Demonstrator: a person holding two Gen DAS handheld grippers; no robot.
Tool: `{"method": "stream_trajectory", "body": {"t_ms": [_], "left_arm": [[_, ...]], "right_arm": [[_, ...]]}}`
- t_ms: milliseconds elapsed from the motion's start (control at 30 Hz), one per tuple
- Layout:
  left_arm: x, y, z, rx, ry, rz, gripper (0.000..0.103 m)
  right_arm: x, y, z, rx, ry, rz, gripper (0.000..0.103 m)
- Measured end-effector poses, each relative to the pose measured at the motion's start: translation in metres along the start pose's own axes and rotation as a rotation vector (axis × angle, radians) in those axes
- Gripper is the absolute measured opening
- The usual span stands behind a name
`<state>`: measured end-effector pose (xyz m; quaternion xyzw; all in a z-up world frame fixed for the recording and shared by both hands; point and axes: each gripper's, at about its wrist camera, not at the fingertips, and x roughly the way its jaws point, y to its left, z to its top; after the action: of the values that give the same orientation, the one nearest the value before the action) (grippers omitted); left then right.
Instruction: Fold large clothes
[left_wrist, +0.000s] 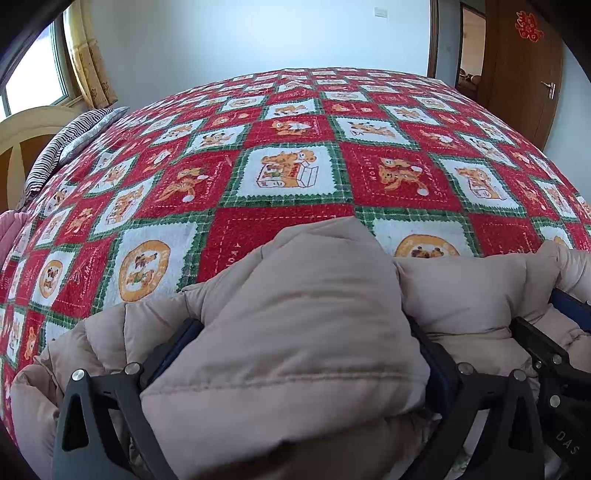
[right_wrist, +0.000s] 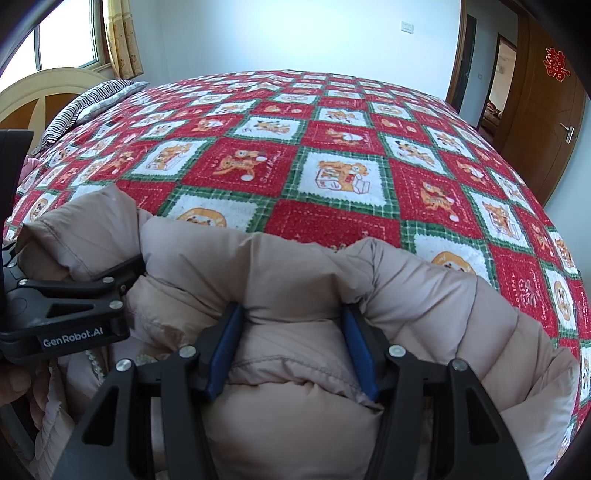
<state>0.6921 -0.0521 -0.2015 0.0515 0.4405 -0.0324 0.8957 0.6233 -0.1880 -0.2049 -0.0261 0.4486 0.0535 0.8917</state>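
A: What is seen, from the largest thing down?

B: A bed (left_wrist: 295, 166) covered by a red, white and green checked blanket (right_wrist: 332, 177) is seen, with a striped pillow (left_wrist: 70, 136) at its far left. At the near edge a beige padded coat (right_wrist: 295, 266) is bunched up — partly on the blanket, partly raised.

A: And the grippers?

B: A thick fold of the coat is clamped between the blue pads of the left gripper (left_wrist: 295, 343). Just beside it, another fold is pinched by the right gripper (right_wrist: 291, 336), its jaws held partly apart by the padding.

A: Which step is judged to be in hand?

B: An edge appears to be gripped at two points, ready to be carried over — a fold not yet laid. Both grips would need to be kept level and moved together, so that the bulk is laid flat.
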Motion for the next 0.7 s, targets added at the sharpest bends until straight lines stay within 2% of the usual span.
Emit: {"method": "stream_trajectory", "body": {"t_ms": [233, 267, 333, 400, 467, 533, 600, 667, 700], "left_arm": [[-0.005, 0.005, 0.0, -0.032, -0.022, -0.031, 0.102], [-0.013, 0.009, 0.0, -0.049, -0.049, -0.037, 0.102], [-0.037, 0.018, -0.001, -0.091, -0.154, -0.057, 0.102], [-0.062, 0.024, 0.0, -0.12, -0.251, -0.109, 0.102], [-0.078, 0.023, 0.008, -0.122, -0.284, -0.183, 0.102], [-0.088, 0.016, 0.018, -0.107, -0.305, -0.203, 0.102], [-0.082, -0.002, 0.026, -0.045, -0.273, -0.174, 0.102], [-0.06, -0.02, 0.028, 0.029, -0.187, -0.092, 0.102], [-0.05, -0.022, 0.025, 0.028, -0.165, -0.044, 0.102]], "right_arm": [[0.0, -0.001, 0.0, 0.006, -0.004, 0.002, 0.059], [0.0, -0.001, -0.001, 0.005, -0.006, 0.0, 0.059], [0.0, -0.001, -0.001, 0.005, -0.009, -0.002, 0.059], [0.0, -0.001, -0.001, 0.006, -0.011, 0.001, 0.059], [0.0, -0.001, -0.001, 0.01, -0.015, 0.006, 0.059], [-0.001, -0.001, -0.002, 0.014, -0.019, 0.009, 0.059], [-0.002, -0.001, -0.002, 0.013, -0.022, 0.007, 0.059], [-0.003, -0.001, -0.003, 0.019, -0.027, 0.012, 0.059], [-0.004, -0.002, -0.003, 0.024, -0.031, 0.017, 0.059]]}}
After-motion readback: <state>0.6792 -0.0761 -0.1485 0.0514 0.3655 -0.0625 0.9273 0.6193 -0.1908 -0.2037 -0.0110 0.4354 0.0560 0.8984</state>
